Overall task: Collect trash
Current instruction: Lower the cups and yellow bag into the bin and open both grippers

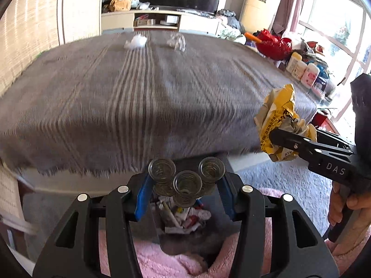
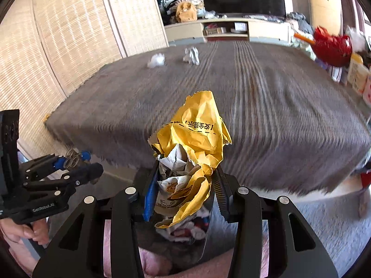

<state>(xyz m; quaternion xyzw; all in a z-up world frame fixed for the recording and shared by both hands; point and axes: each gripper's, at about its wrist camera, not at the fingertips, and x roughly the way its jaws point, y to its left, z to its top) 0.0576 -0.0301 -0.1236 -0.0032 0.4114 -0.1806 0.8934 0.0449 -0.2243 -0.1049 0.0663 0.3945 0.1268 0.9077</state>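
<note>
My left gripper (image 1: pixel 185 180) is shut on a clear plastic tray of three round cups (image 1: pixel 186 178), held above a bin of trash (image 1: pixel 183 217) on the floor. It shows at the left in the right wrist view (image 2: pixel 76 162). My right gripper (image 2: pixel 185 185) is shut on a crumpled yellow paper bag (image 2: pixel 194 139), above the same bin (image 2: pixel 185 229). That bag shows at the right in the left wrist view (image 1: pixel 278 120). On the grey striped cloth (image 1: pixel 139 88), far side, lie a white crumpled tissue (image 1: pixel 135 42) and a clear crumpled wrapper (image 1: pixel 177 42).
The cloth-covered table (image 2: pixel 255 115) fills the middle. A pink fluffy rug (image 1: pixel 162 261) lies below the bin. Red bags (image 1: pixel 273 44) and bottles (image 1: pixel 301 69) stand at the right. A TV stand (image 1: pixel 160 20) is at the back, a woven screen (image 2: pixel 58 46) at the left.
</note>
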